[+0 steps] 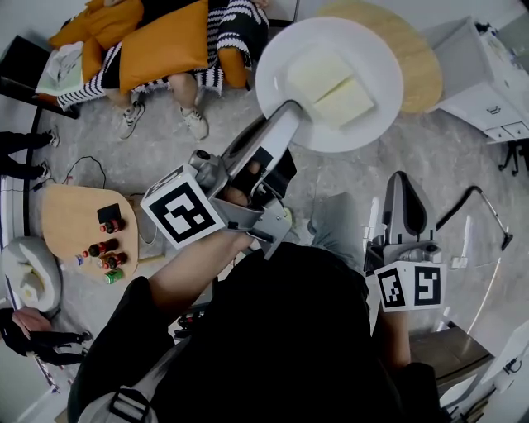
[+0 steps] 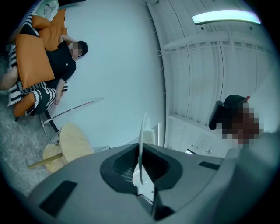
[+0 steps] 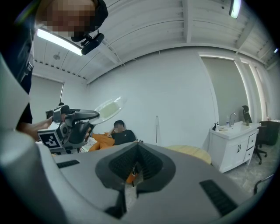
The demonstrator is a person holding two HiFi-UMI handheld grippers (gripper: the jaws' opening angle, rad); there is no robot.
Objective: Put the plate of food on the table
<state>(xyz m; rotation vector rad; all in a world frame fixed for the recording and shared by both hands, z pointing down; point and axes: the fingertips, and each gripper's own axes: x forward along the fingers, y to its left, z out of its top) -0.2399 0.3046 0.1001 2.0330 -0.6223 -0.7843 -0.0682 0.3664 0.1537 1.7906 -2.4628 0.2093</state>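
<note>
Left tongs [image 1: 289, 114] clamp the plate [image 1: 277, 58] rim, right tongs [image 1: 403, 183] closed empty; carry it level toward the upper-right table [image 1: 417, 49].

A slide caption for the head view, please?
Left gripper holds a white plate of pale food slices by its rim, round wooden table beyond.

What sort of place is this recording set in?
Likely a mock living room in a studio or lab: a round wooden table, a sofa with orange cushions, and a white sink cabinet.
</note>
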